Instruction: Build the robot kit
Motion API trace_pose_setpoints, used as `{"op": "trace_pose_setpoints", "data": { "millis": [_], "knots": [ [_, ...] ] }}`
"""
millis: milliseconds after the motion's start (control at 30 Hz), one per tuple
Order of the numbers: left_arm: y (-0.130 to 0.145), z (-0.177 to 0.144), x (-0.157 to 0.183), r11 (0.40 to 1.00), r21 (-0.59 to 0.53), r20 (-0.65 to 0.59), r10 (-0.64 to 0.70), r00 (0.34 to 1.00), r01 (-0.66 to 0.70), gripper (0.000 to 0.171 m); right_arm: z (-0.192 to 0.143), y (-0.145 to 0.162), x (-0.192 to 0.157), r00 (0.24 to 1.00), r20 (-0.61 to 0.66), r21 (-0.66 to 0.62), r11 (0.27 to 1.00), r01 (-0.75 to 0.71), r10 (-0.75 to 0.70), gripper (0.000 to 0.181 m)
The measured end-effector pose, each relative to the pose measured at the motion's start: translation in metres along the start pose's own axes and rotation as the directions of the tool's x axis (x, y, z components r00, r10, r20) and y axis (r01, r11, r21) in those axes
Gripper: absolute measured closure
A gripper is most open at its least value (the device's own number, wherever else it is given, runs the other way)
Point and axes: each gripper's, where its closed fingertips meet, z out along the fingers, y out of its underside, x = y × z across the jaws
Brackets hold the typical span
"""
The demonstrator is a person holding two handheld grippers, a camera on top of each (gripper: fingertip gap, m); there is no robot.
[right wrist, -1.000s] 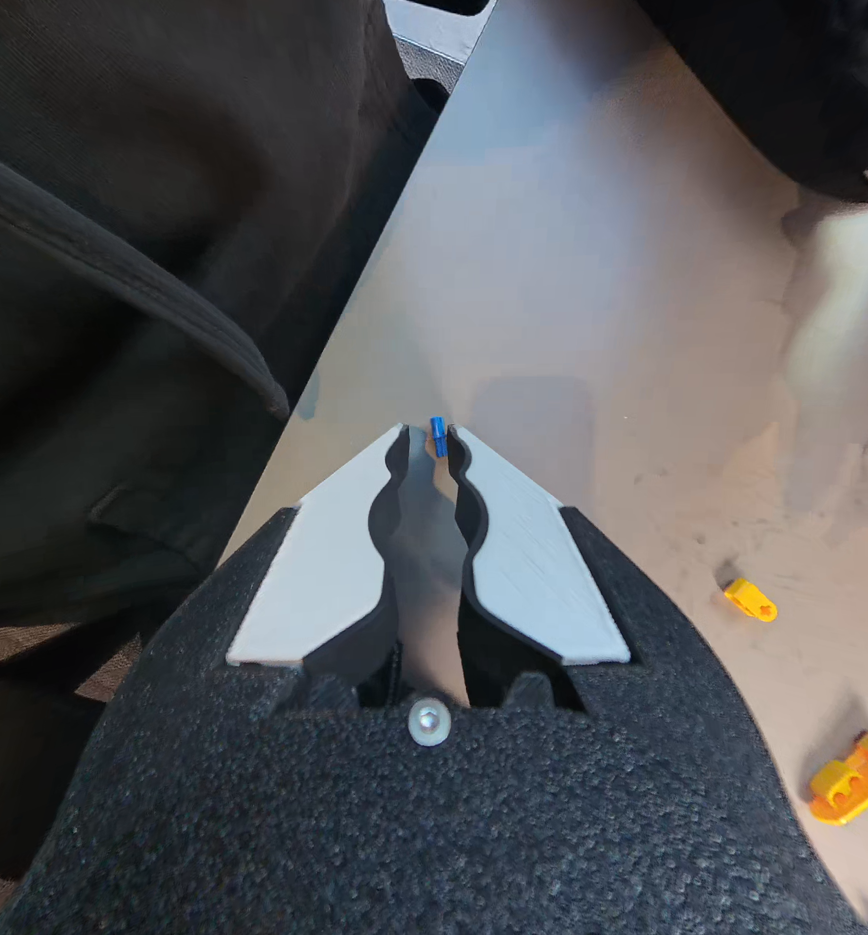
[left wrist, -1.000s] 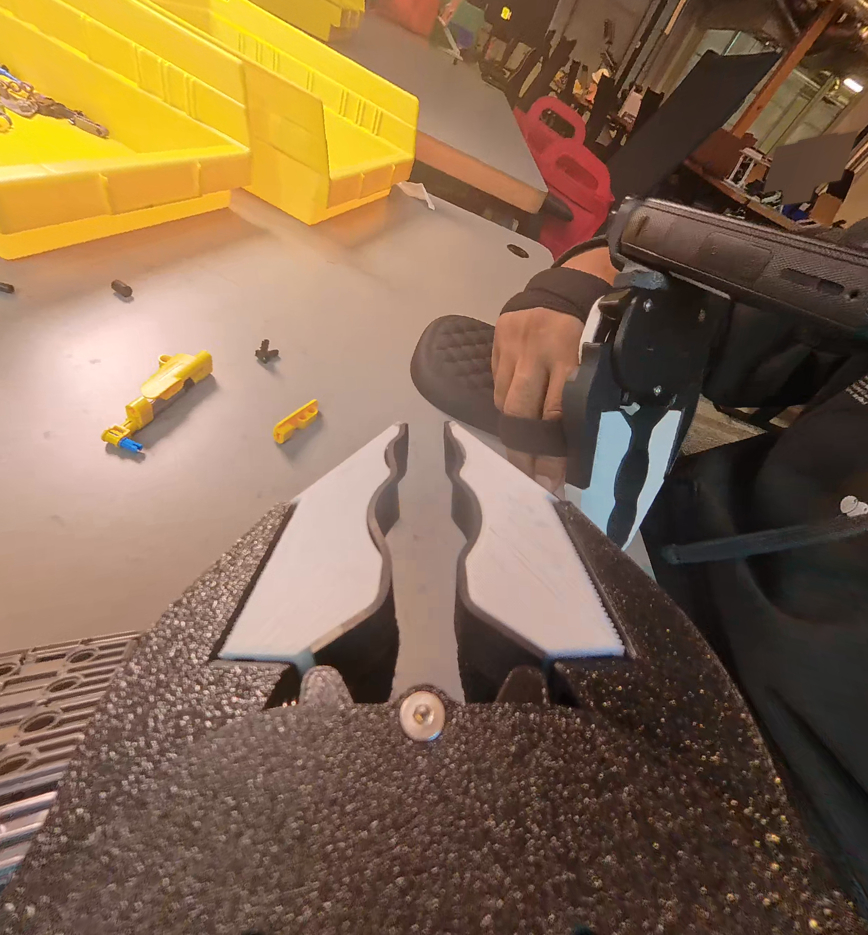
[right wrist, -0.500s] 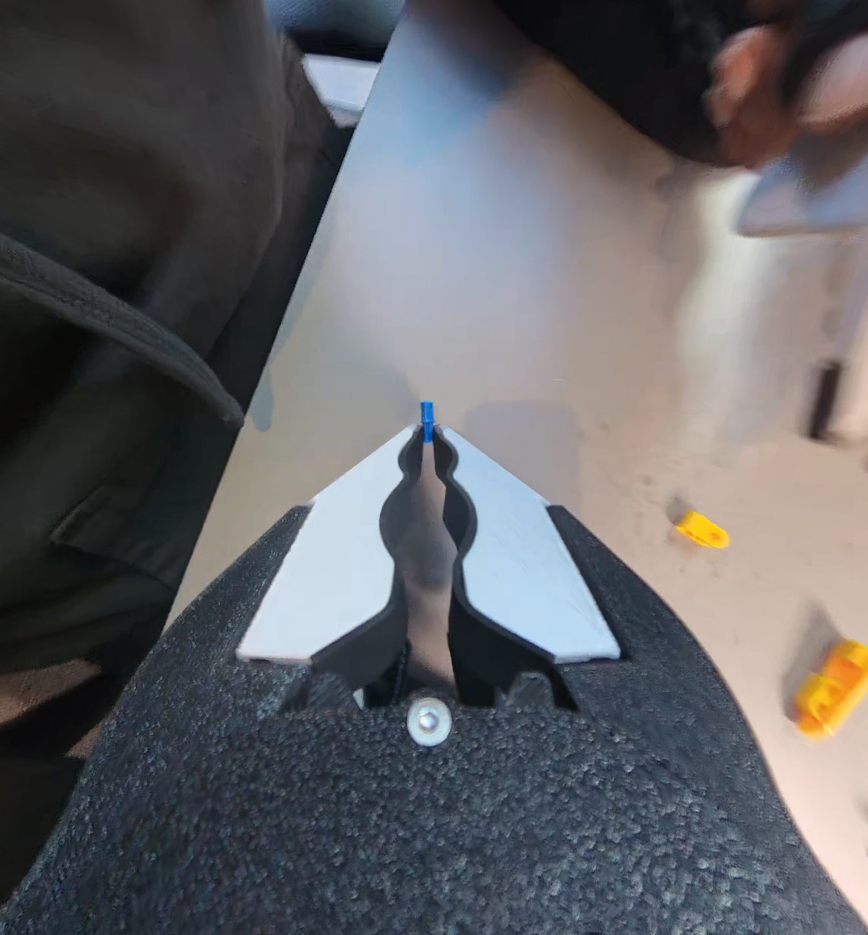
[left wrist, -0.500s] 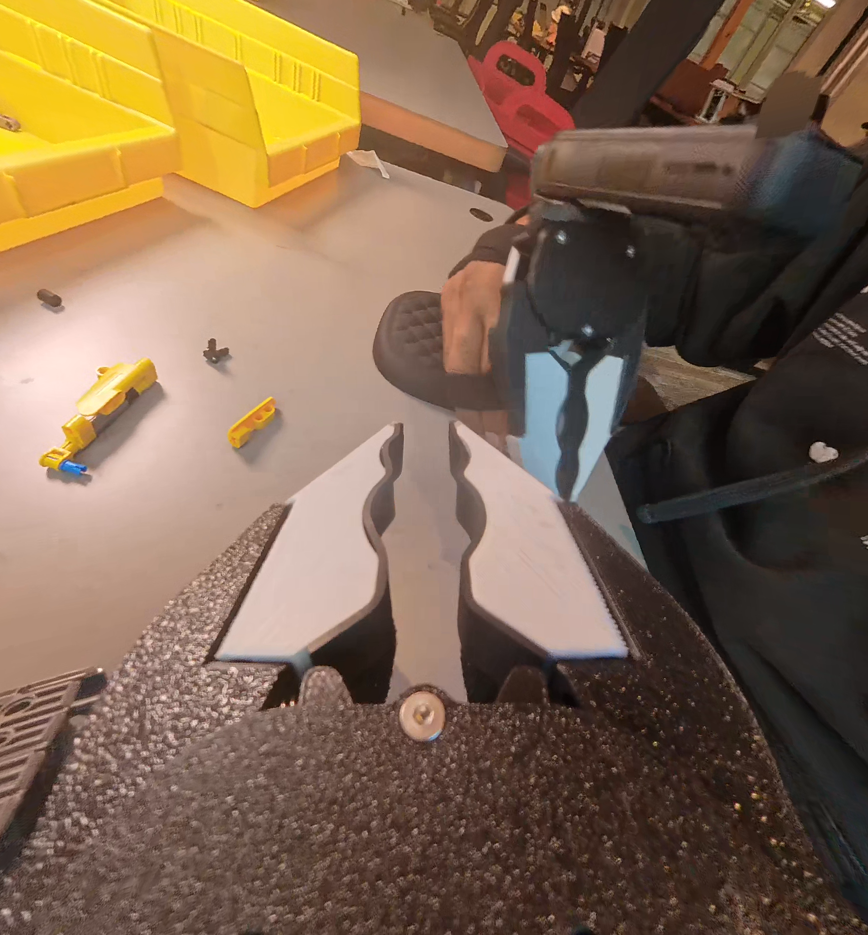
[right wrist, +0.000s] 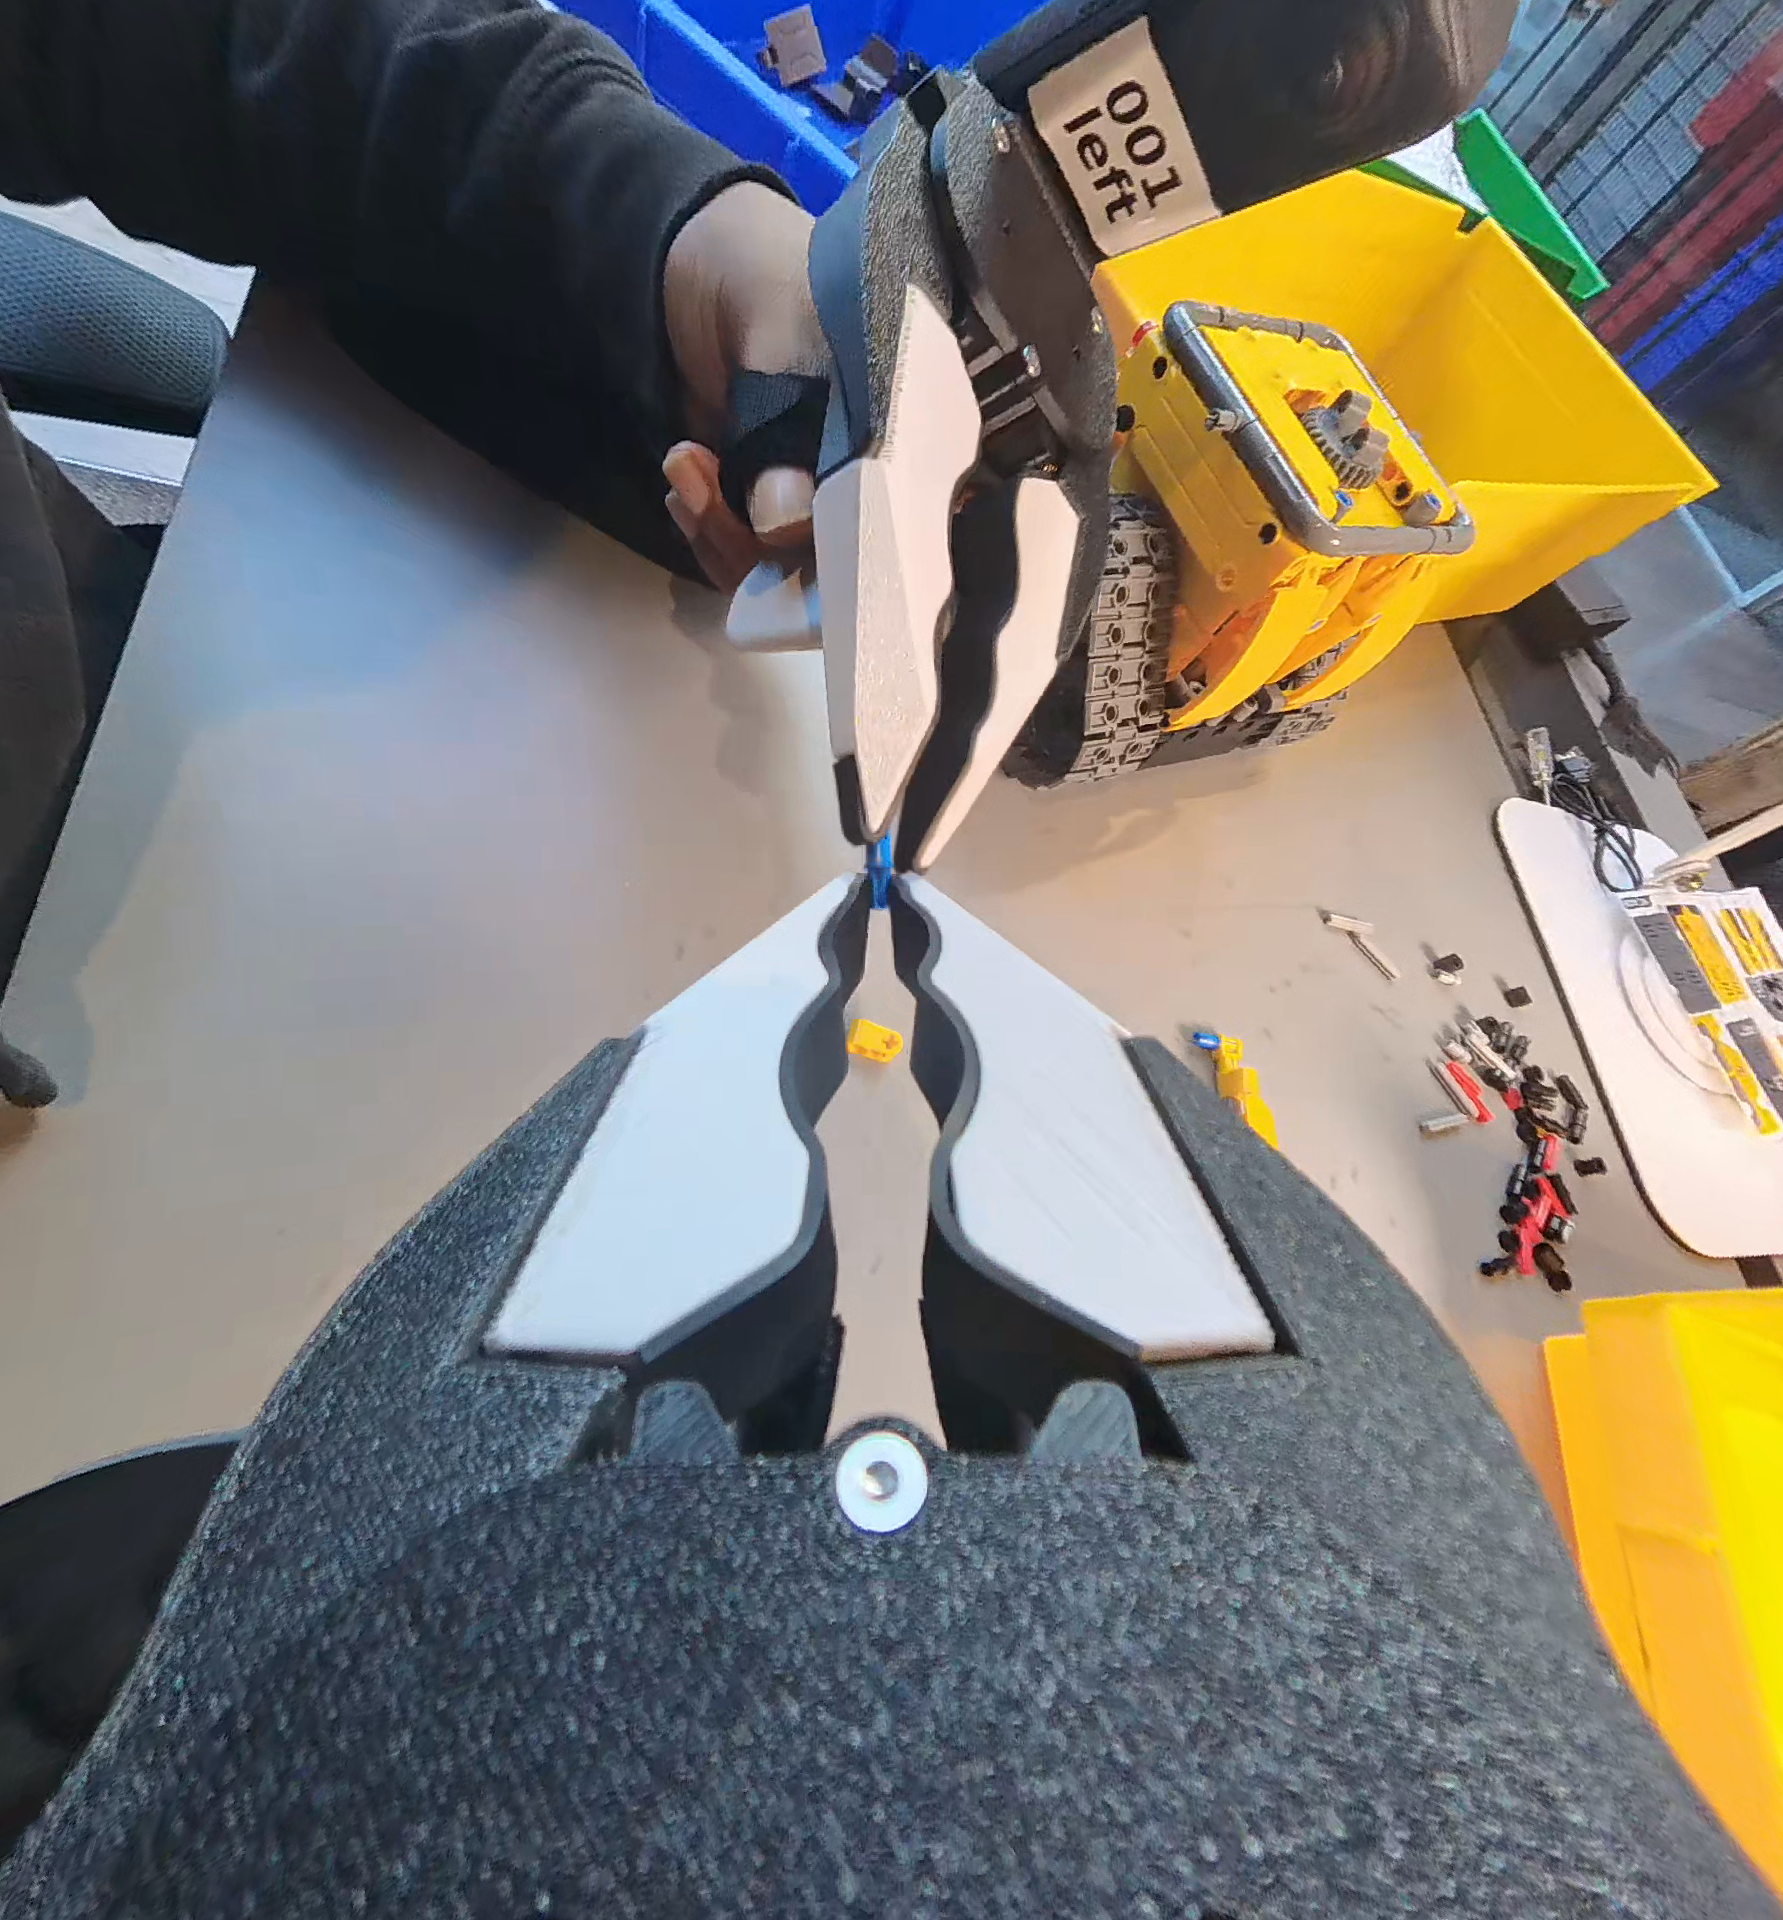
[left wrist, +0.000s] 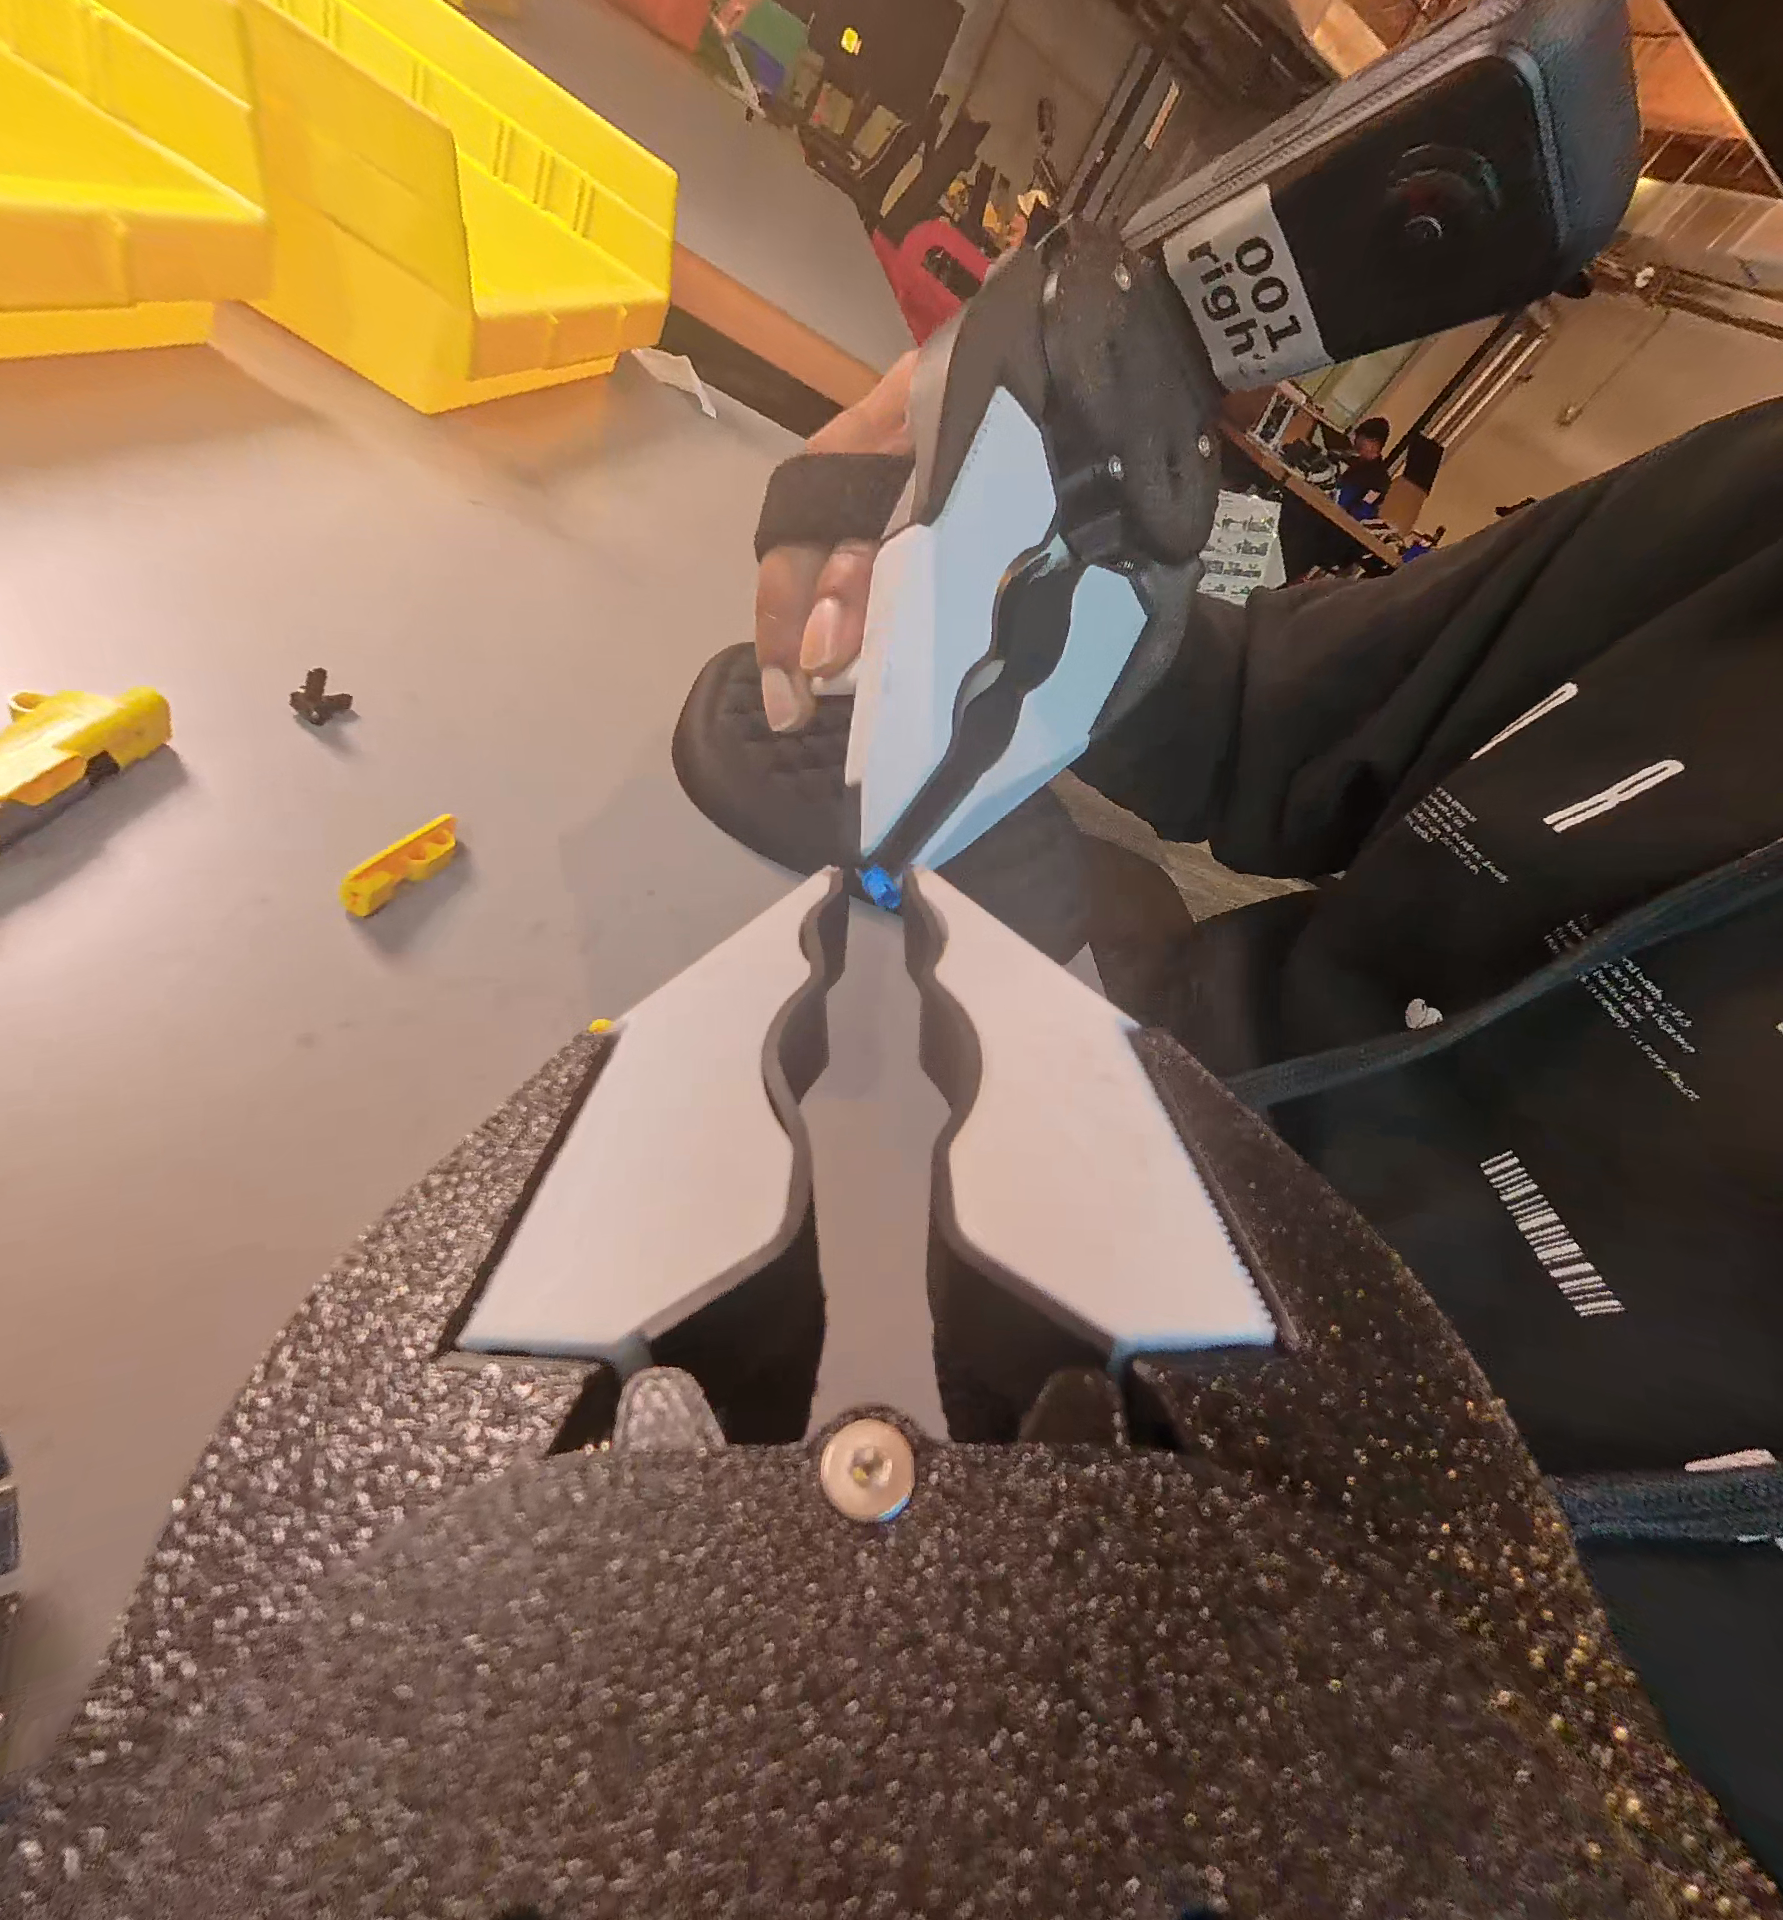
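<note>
Blue pin [right wrist: 879, 881] sits tip-to-tip between both grippers, above the grey table [right wrist: 430, 831], near its edge by the person. R gripper [right wrist: 874, 896] pinches it, jaws narrow. L gripper [left wrist: 874, 885] jaws part-open, pin [left wrist: 878, 884] at their tips; contact unclear. Yellow piece [right wrist: 874, 1037] on table below.

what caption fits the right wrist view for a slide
Right gripper pinches a small blue pin tip to tip with the left gripper above the grey table.
</note>
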Motion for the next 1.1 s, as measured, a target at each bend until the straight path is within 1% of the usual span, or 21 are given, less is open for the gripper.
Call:
{"op": "trace_pose_setpoints", "data": {
  "millis": [67, 267, 400, 567, 833, 1100],
  "knots": [
    [-0.001, 0.000, 0.002, 1.000, 0.002, -0.011, 0.002, 1.000, -0.002, 0.166, 0.000, -0.001, 0.001, 1.000, 0.002, 0.010, 1.000, -0.004, 0.004, 0.177],
    [-0.005, -0.005, 0.007, 0.999, 0.033, -0.050, -0.005, 0.999, 0.007, 0.167, -0.004, -0.012, 0.002, 1.000, -0.001, 0.080, 0.997, -0.011, 0.011, 0.177],
    [-0.012, -0.008, 0.017, 0.997, 0.067, -0.119, -0.017, 0.993, 0.025, 0.168, -0.009, -0.025, -0.001, 1.000, -0.003, 0.159, 0.987, 0.009, -0.009, 0.177],
    [-0.018, -0.011, 0.028, 0.993, 0.100, -0.202, -0.045, 0.978, 0.067, 0.168, -0.014, -0.037, -0.003, 0.998, -0.024, 0.216, 0.975, 0.058, -0.054, 0.176],
    [-0.030, -0.017, 0.035, 0.978, 0.158, -0.284, -0.091, 0.955, 0.140, 0.169, -0.018, -0.050, 0.002, 0.988, -0.115, 0.266, 0.955, 0.133, -0.106, 0.176],
    [-0.033, -0.019, 0.040, 0.971, 0.171, -0.325, -0.103, 0.940, 0.165, 0.168, -0.018, -0.054, 0.003, 0.979, -0.146, 0.266, 0.948, 0.176, -0.141, 0.177]
  ]
}}
